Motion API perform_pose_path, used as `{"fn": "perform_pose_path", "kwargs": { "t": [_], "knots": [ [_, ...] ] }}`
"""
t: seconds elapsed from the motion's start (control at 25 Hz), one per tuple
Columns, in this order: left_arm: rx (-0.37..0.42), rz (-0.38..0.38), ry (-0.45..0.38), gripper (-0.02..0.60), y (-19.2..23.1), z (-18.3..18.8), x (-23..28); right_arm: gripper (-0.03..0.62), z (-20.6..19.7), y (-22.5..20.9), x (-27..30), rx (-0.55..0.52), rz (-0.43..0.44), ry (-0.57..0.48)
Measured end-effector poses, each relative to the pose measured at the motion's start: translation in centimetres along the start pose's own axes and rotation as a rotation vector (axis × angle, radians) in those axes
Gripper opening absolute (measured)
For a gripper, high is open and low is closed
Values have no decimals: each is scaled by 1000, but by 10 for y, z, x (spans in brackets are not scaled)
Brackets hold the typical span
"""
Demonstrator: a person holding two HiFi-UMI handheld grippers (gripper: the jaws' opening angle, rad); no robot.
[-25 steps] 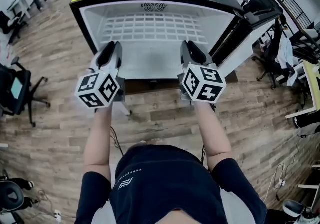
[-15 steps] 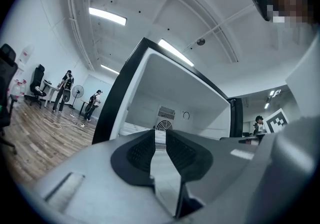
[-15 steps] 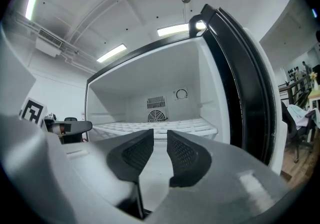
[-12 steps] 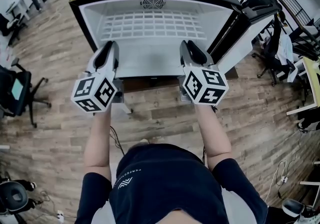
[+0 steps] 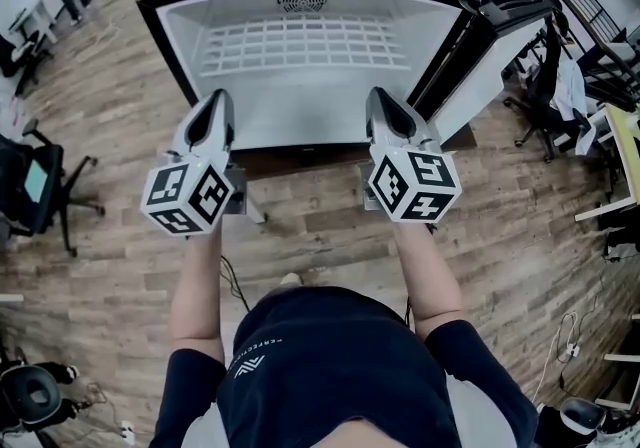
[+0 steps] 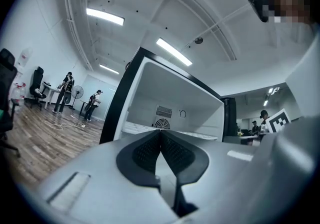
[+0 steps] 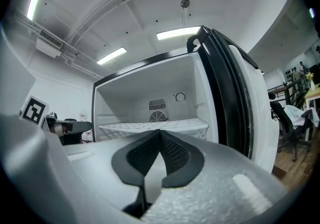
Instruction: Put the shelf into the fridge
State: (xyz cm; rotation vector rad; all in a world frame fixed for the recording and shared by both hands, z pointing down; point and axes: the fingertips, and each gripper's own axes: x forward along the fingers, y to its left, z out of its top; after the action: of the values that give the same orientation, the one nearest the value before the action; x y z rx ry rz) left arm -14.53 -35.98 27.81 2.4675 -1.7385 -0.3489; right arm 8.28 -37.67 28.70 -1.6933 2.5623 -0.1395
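Your left tool and your right tool are held side by side, both pointing at the open front of the white-lined, black-framed fridge and both clear of it. Each tool's jaws have just closed; in the left gripper view and the right gripper view the dark ribbed pads meet at their tips, and neither tool has hold of anything.

The white wire-grid shelf lies level inside the fridge, reaching from one side wall to the other; its far edge sits near the rear wall, below the round fan grille (a second, slotted vent sits just above that grille in the right gripper view). Neither tool touches the shelf.

The black-edged fridge door stands open on your right; the brown wood-plank floor runs beneath your arms.
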Motion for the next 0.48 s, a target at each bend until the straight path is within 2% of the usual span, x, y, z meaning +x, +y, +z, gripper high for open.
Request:
{"fn": "perform_pose_path", "kwargs": {
  "t": [0.2, 0.48],
  "knots": [
    [-3, -9, 26, 0, -5, -7, -6, 2, 0, 2, -13, -21, 0, -14],
    [18, -5, 55, 0, -11, -12, -22, 2, -10, 4, -30, 14, 14, -8]
  ]
}}
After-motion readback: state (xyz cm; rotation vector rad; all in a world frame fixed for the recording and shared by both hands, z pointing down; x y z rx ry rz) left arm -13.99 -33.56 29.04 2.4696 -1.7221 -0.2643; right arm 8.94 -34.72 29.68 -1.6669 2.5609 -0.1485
